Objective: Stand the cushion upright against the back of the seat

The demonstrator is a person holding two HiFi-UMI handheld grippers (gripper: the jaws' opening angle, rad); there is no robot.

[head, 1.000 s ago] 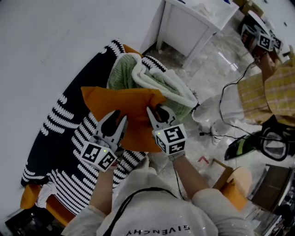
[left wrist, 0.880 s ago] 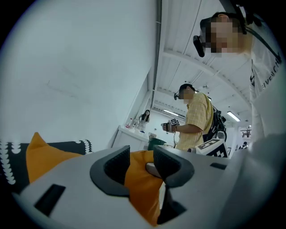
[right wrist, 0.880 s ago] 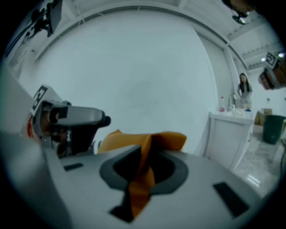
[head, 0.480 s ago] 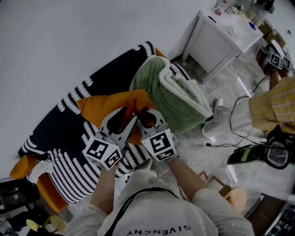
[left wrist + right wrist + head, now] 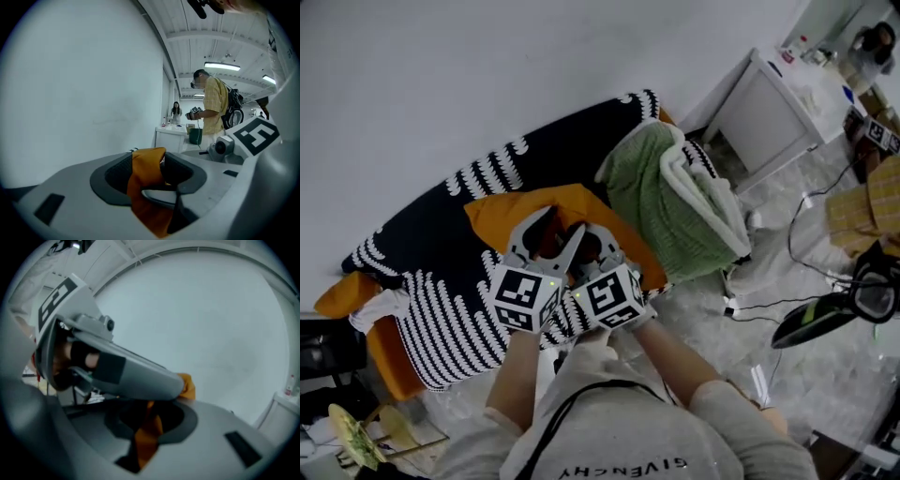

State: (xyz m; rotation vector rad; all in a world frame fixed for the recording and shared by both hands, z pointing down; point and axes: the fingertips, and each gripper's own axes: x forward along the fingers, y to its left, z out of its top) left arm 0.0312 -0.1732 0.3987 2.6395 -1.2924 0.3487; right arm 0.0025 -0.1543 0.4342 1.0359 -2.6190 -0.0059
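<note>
Two grippers work side by side at the near edge of the orange cushion (image 5: 502, 214), almost touching each other. On the left gripper (image 5: 551, 234) the jaws have just been opening and stand wide, with a loose fold of the cushion's cloth between them. On the right gripper (image 5: 595, 246) the jaws are nearly together, pinching a thin fold of the same cloth. This cushion sits on the seat's black-and-white striped cover (image 5: 441, 300), just left of a green blanket (image 5: 661, 197), with its far edge toward the white wall (image 5: 487, 75). From above I cannot tell how steeply it leans.
</note>
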